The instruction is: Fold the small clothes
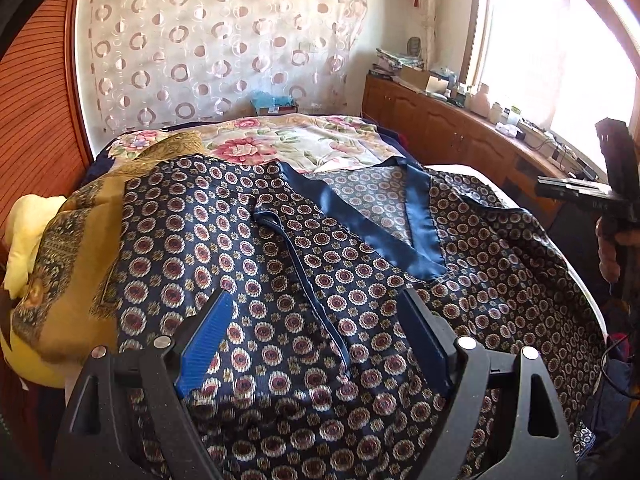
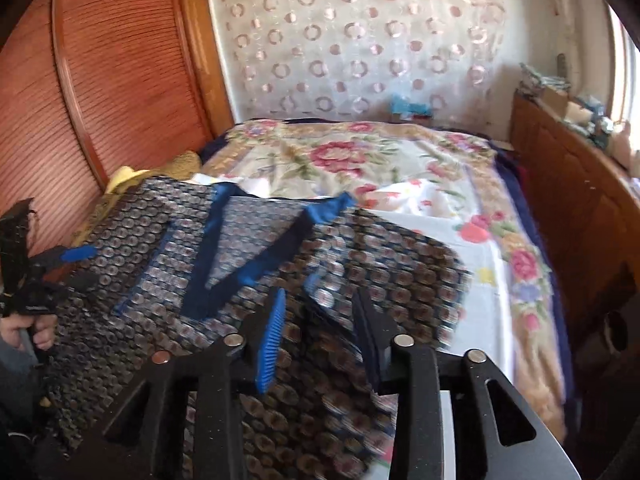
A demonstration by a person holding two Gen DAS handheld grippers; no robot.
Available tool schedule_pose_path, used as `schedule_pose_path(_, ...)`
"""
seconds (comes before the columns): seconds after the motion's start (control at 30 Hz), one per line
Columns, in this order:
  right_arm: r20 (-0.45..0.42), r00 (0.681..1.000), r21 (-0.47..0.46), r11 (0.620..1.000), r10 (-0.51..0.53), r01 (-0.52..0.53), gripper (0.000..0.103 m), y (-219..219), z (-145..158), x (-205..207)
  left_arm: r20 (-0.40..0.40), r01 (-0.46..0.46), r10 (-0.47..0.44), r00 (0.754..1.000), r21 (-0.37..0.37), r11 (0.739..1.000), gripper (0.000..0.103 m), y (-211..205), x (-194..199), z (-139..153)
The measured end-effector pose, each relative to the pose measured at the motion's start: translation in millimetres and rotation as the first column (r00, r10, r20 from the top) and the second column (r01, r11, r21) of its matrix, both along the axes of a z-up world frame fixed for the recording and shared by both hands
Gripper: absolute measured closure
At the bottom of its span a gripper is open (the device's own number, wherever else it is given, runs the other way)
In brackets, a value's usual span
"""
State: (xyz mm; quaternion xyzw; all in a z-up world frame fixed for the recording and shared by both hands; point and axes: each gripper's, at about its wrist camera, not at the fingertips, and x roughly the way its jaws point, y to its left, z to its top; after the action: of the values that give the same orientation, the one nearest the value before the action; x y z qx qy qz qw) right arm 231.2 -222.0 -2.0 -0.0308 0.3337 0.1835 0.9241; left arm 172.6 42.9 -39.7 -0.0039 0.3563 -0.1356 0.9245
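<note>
just above the near part of the robe (image 1: pixel 248 248), the left gripper (image 1: pixel 316 312) hangs with its fingers spread wide and nothing between them, straddling the piped front edge. the right gripper (image 2: pixel 320 308) hovers over the robe's right half, its fingers apart at a moderate gap; patterned cloth shows between them, but blur hides whether they touch it. the dark blue patterned robe lies spread front-up across the near end of the bed (image 2: pixel 460 208), its satin collar (image 1: pixel 420 224) forming a v toward the far side. left of the robe sits a mustard cloth (image 1: pixel 72 264). beyond the robe the floral sheet is bare. this looks like the start of folding: flattening done, no grip taken. the next move likely calls for pinching a side edge and carrying it toward the collar line.
</note>
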Motion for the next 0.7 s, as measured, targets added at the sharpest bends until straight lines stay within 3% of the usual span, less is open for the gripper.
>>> schedule_pose_path(0.3, -0.098, 0.987, 0.01, 0.991, -0.13, 0.131, 0.062, -33, -35, -19, 0.004, 0.007, -0.007, 1.0, -0.001, 1.0, 0.018, -5, -13, -1)
schedule_pose_path(0.6, -0.195, 0.978, 0.147, 0.984, -0.068, 0.098, 0.062, -37, -53, -19, -0.003, 0.012, -0.012, 1.0, 0.002, 1.0, 0.018, -7, -16, -1)
schedule_pose_path(0.7, -0.198, 0.979, 0.158, 0.985, -0.044, 0.076, 0.085, -37, -48, -17, -0.007, 0.008, -0.008, 1.0, 0.0, 1.0, 0.018, -6, -16, -3)
